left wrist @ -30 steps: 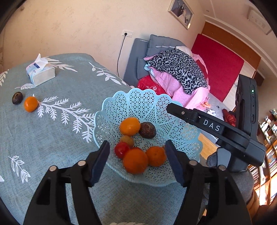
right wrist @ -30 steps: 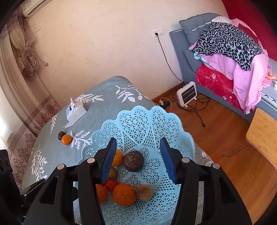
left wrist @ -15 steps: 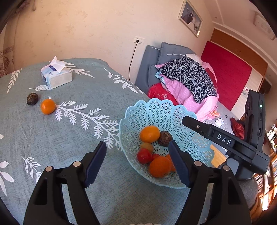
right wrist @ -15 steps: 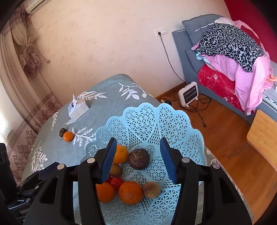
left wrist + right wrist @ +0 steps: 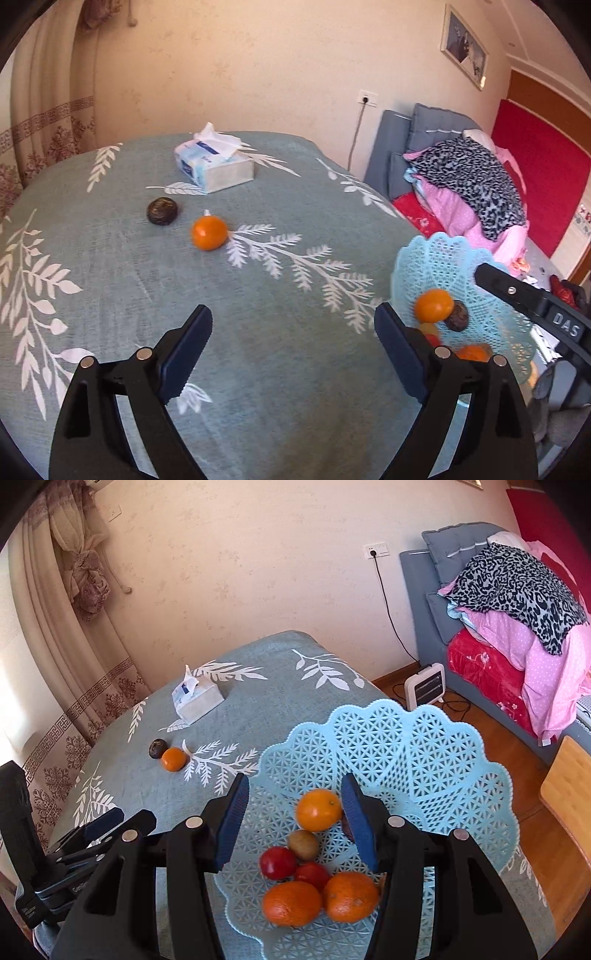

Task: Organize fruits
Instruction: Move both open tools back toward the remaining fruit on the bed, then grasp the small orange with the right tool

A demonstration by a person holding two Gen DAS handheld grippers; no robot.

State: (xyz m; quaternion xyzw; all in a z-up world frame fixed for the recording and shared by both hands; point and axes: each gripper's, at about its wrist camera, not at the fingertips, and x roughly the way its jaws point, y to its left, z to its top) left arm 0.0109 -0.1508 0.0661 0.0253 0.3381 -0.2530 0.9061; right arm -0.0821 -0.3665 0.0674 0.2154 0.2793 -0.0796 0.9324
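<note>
A light blue lattice basket [image 5: 424, 738] stands at the table's right end and holds several fruits: oranges [image 5: 291, 902], red ones [image 5: 277, 862] and a brown one [image 5: 303, 844]. My right gripper [image 5: 295, 790] hovers over it, jaws partly apart, gripping nothing. One orange [image 5: 209, 233] and a dark round fruit [image 5: 162, 211] lie loose on the teal cloth. My left gripper [image 5: 291, 321] points at the cloth short of them. Its jaws are opening, with nothing between them. The basket [image 5: 436, 258] sits at the right of the left wrist view.
A tissue box [image 5: 214, 166] stands beyond the loose fruit, near the far table edge. To the right, off the table, are a bed with piled bedding [image 5: 517, 609], a small heater [image 5: 424, 686] on the wooden floor and a wooden board [image 5: 569, 794].
My left gripper has swung left, away from the basket toward the loose fruit, and its jaws have spread wider. My right gripper has shifted a little over the basket, jaws unchanged.
</note>
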